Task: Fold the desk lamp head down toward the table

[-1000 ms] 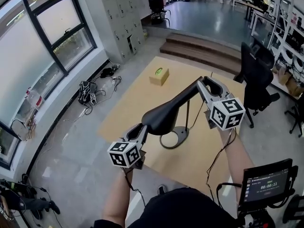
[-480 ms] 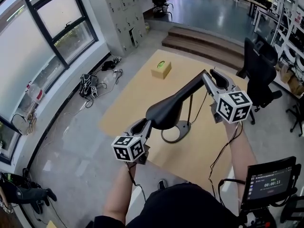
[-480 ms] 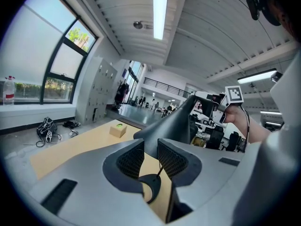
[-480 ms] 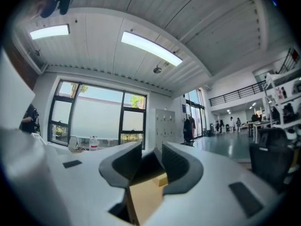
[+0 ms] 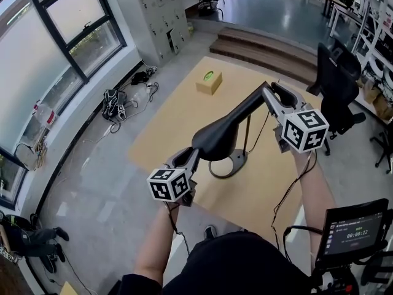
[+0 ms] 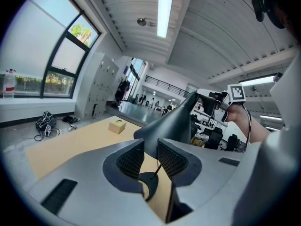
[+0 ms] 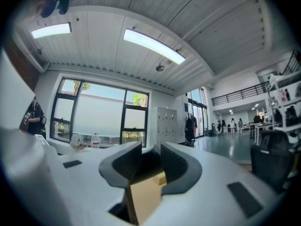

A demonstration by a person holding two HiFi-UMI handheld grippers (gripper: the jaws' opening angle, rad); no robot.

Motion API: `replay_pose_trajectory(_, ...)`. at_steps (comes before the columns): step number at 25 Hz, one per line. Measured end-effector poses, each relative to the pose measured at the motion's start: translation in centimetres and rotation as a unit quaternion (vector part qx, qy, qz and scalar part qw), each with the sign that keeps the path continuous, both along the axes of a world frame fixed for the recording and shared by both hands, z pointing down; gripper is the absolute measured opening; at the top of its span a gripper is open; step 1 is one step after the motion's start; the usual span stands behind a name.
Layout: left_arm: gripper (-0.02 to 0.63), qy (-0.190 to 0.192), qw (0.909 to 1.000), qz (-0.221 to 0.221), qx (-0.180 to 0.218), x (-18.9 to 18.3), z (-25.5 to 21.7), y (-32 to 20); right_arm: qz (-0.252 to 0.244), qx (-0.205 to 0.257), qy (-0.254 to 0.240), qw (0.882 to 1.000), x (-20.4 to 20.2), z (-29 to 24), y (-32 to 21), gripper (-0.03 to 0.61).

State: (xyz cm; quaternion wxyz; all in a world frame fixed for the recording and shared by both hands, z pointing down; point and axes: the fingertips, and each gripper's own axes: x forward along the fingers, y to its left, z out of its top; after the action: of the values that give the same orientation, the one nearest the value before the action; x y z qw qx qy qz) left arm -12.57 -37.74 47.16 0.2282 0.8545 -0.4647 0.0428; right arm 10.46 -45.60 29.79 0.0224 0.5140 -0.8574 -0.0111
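- While the left tongs (image 5: 190, 158) are clenched on the narrow tip of the lamp head (image 5: 218, 141), which is raised above the tabletop (image 5: 178, 121), the right tongs (image 5: 274, 100) grip the lamp arm (image 5: 245, 108) at its upper end.
- Pushing down on so thin a pinch could let the tip slide out (the shell looks smooth and tapered).
- A weak right hold could tip or skid the ring base (image 5: 230, 165).
- A small box (image 5: 209, 82) sits well apart; its contents cannot be told.
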Motion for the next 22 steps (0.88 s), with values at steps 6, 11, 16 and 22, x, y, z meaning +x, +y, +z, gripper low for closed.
replay_pose_trajectory(6,0.072,0.002,0.9999,0.003,-0.011,0.3,0.8,-0.3,-0.004,0.001,0.018,1.000,-0.5,-0.2,0.0,0.120)
replay_pose_trajectory(11,0.072,0.001,0.9998,0.007,-0.019,0.7,1.4,-0.4,-0.006,0.006,0.031,1.000,-0.8,-0.4,0.1,0.120)
replay_pose_trajectory(16,0.072,0.002,0.9996,0.009,-0.025,1.1,1.9,-0.5,-0.005,0.009,0.031,0.999,-0.9,-0.6,0.1,0.120)
replay_pose_trajectory(22,0.072,0.005,0.9994,0.011,-0.032,1.7,2.3,-0.6,-0.003,0.013,0.035,0.999,-1.0,-0.9,0.2,0.120)
